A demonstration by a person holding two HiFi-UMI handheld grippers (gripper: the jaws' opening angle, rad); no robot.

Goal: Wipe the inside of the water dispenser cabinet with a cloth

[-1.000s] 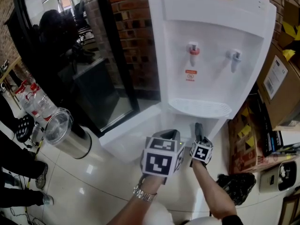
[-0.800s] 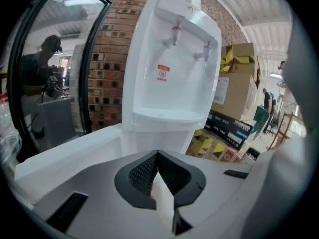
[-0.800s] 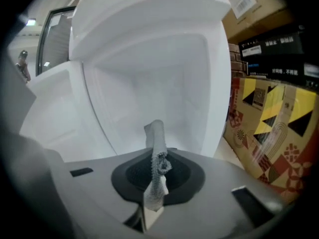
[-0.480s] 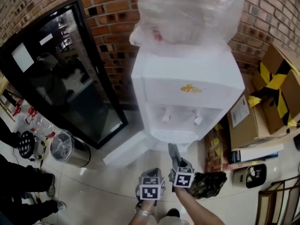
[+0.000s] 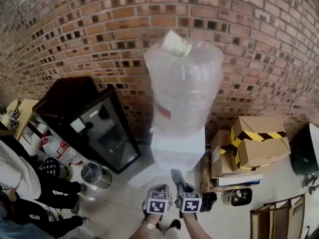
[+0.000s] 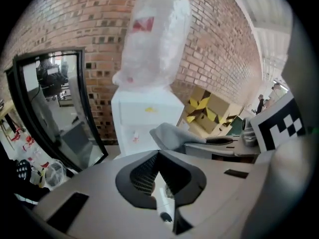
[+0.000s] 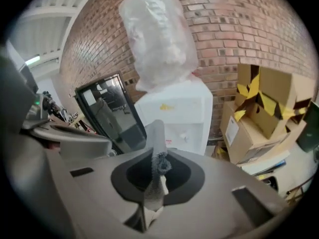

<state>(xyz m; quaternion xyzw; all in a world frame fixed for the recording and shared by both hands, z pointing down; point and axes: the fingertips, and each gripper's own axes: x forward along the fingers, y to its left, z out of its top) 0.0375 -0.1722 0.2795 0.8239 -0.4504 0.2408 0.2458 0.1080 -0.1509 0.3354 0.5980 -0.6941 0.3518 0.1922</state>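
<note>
Grey cloth (image 7: pixel 157 146): pinched upright in right gripper (image 7: pixel 158 166), jaws closed on it, lower centre of frame. Left gripper (image 6: pixel 158 156): jaws together, nothing between. White water dispenser (image 5: pixel 178 151): centre, against brick wall (image 5: pixel 75 29), plastic-wrapped bottle (image 5: pixel 183 83) on top; both grippers just below, apart from it. Cardboard boxes (image 5: pixel 254 141): right.
</note>
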